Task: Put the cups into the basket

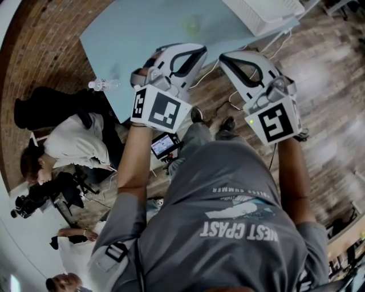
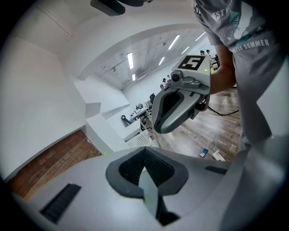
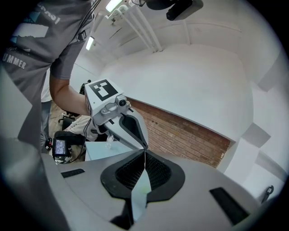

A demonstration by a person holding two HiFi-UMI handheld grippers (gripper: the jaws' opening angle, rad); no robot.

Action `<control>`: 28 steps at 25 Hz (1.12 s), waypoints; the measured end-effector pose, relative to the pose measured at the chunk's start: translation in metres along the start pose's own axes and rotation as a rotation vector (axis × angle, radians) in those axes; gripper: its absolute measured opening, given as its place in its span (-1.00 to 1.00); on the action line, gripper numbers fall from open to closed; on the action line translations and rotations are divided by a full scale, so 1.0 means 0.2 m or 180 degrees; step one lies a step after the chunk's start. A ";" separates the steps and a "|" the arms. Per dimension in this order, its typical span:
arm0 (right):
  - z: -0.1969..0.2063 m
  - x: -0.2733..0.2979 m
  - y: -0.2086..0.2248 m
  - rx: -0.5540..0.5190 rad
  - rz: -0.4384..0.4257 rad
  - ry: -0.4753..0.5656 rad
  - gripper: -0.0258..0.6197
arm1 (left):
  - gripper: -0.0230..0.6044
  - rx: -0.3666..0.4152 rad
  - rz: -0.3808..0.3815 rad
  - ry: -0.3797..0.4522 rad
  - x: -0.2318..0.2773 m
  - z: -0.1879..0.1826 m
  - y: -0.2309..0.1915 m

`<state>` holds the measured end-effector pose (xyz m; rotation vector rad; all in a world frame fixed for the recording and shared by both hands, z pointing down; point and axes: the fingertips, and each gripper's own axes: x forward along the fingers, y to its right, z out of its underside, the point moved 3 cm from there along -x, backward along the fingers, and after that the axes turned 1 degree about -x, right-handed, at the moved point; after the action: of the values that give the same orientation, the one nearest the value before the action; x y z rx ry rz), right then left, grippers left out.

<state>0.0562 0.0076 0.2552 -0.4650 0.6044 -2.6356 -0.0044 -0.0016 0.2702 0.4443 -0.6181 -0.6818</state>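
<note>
**Item 1. Left gripper (image 2: 144, 163).** Jaws pressed flat together along a single seam, with nothing between the ribbed pads. Held up in the air at chest level, well above the work surface.

**Item 2. Right gripper (image 3: 144, 161).** Same condition: jaws closed on each other and empty. Raised beside the left one, the two apart.

**Item 3. Marker cubes.** One per gripper. Carry black-and-white square codes only, no readable words.

**Item 4. Grey T-shirt (image 1: 228, 228).** Shows "WEST COAST" upside down in the head view and "SUMMER" in the left gripper view. A smaller line is too blurred to read.

**Item 5. Light blue table (image 1: 142, 28).** Lies below and ahead, well apart from both grippers.

**Item 6. Clear bottle (image 1: 102, 84).** Lies at the table's near-left edge. No label can be read.

**Item 7. Cup (image 1: 192, 25).**
- Appears as a small pale yellow-green blur alone on the table top, short of the basket and not in it.
- Taken for a cup from the task, since its shape is too soft to confirm. No other cups made out.
- Probably light and thin-walled, easy to dent or tip and somewhat slick.
- Best taken across the side wall just under the rim with a mild squeeze.
- No print visible.

**Item 8. White basket (image 1: 262, 11).** Sits at the table's far-right corner with latticed walls. Contents not visible and no marking legible.
</note>
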 end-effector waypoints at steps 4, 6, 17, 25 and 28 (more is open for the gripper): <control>0.02 0.06 0.03 0.0010 -0.0007 -0.0028 -0.87 | -0.92 0.0069 0.0022 -0.0039 0.03 0.04 -0.05; 0.03 0.11 0.05 0.0020 0.0007 -0.0066 -0.87 | -0.92 0.0092 0.0056 -0.0037 0.05 0.08 -0.08; 0.11 0.53 0.21 0.0103 0.0085 -0.0331 -0.87 | -0.93 0.0178 0.0198 0.0012 0.17 0.42 -0.42; 0.16 0.80 0.27 0.0212 0.0141 -0.0476 -0.87 | -0.93 0.0147 0.0286 0.0075 0.18 0.64 -0.61; 0.17 0.88 0.28 0.0226 0.0154 -0.0550 -0.87 | -0.93 0.0107 0.0292 0.0115 0.18 0.70 -0.67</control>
<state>-0.0658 -0.1282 0.2986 -0.6400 0.4604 -2.5286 -0.1340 -0.1448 0.3114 0.4558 -0.6128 -0.5759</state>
